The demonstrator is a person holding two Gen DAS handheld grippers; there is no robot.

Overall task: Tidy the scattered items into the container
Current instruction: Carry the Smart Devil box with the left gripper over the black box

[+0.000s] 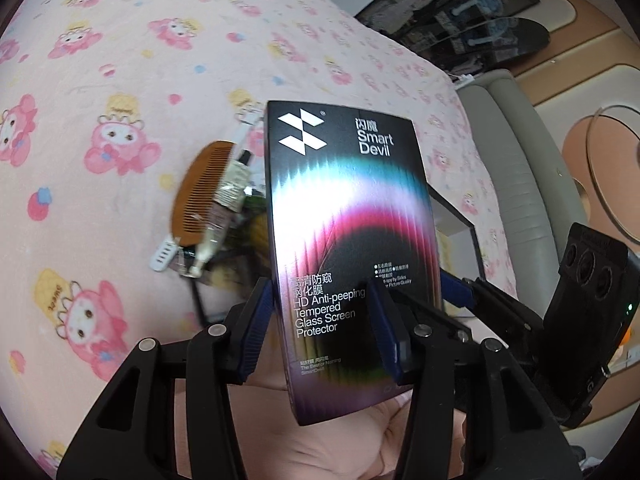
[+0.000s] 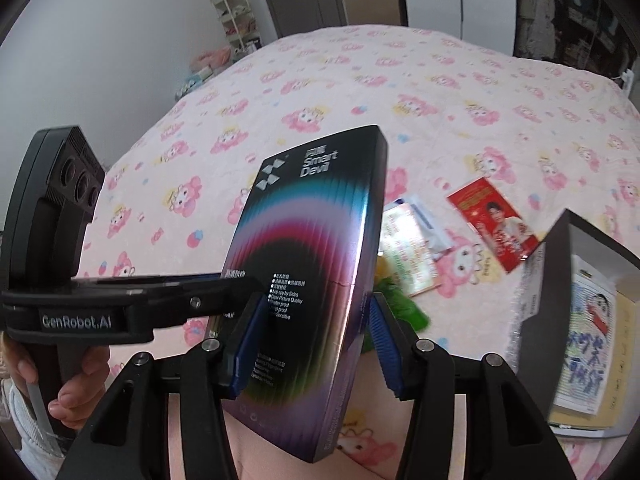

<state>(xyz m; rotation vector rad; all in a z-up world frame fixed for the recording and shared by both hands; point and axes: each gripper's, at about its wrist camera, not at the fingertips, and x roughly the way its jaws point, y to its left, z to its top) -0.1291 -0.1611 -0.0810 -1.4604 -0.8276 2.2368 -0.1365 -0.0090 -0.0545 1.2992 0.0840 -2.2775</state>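
Observation:
A black Smart Devil screen protector box (image 1: 348, 240) is held upright above the pink bed. My left gripper (image 1: 320, 328) is shut on its lower part. My right gripper (image 2: 316, 340) straddles the same box (image 2: 312, 280); its left pad touches the face, its right pad stands slightly off the box's edge. The left gripper (image 2: 240, 280) reaches in from the left in the right wrist view. The black open container (image 2: 560, 320), holding papers, sits at the right; its rim (image 1: 460, 216) shows behind the box. A wooden comb (image 1: 200, 192), a tube (image 1: 224, 208) and a white strap (image 1: 164, 256) lie left.
A red card (image 2: 494, 224), a paper packet (image 2: 408, 248) and a green item (image 2: 400, 304) lie on the bed sheet (image 2: 360, 100) near the container. A grey padded headboard (image 1: 520, 184) and dark shelves (image 1: 460, 12) stand to the right. A shelf rack (image 2: 236, 16) stands past the bed.

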